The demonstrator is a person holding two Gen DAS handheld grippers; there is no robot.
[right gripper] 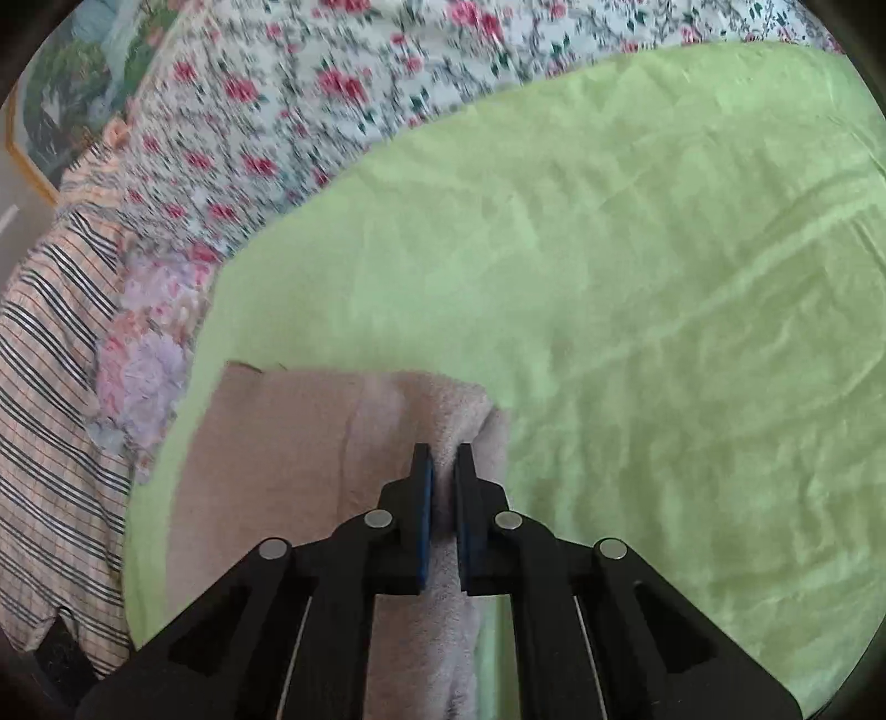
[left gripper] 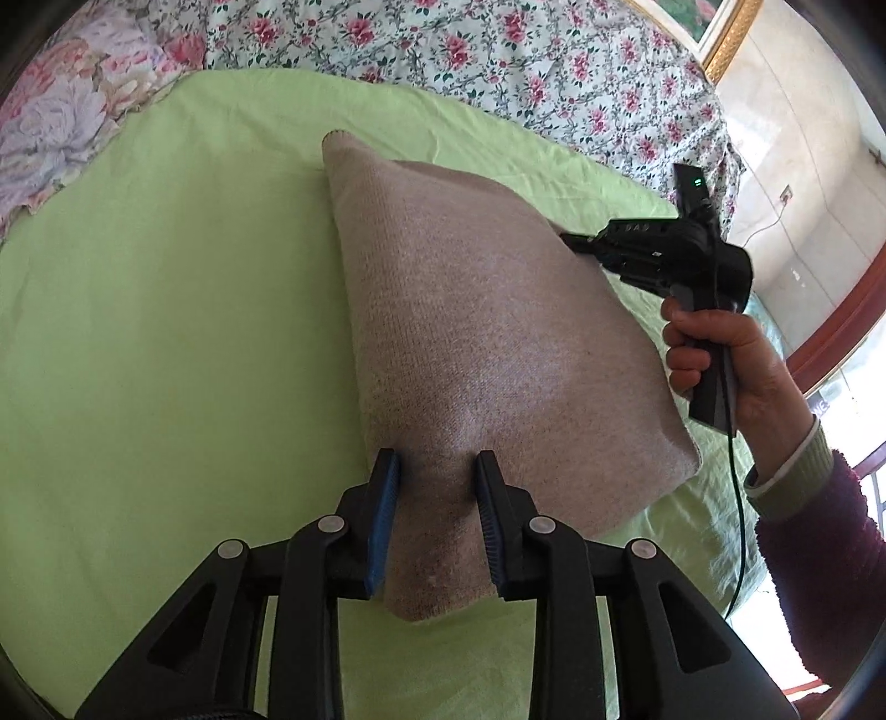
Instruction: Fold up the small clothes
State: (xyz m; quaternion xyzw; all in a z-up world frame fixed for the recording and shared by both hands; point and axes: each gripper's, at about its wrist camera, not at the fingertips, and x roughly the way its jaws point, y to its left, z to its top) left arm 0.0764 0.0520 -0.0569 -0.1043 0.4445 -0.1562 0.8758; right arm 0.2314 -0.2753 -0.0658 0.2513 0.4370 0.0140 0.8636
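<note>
both tongs (left gripper: pixel 437 465) (right gripper: pixel 443 459) pinch the beige knit cloth (left gripper: pixel 487 332) over a green sheet (left gripper: pixel 166 332).

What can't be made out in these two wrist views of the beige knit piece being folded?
- Garment type: the beige knit piece shows only a plain panel in the left wrist view; no telling features.
- Its underside: hidden by its own fabric.
- Right gripper fingertips, left wrist view: covered by the cloth's edge.
- Floral bedding, right wrist view: blurred.
- Framed picture: cut by the image edge.
</note>
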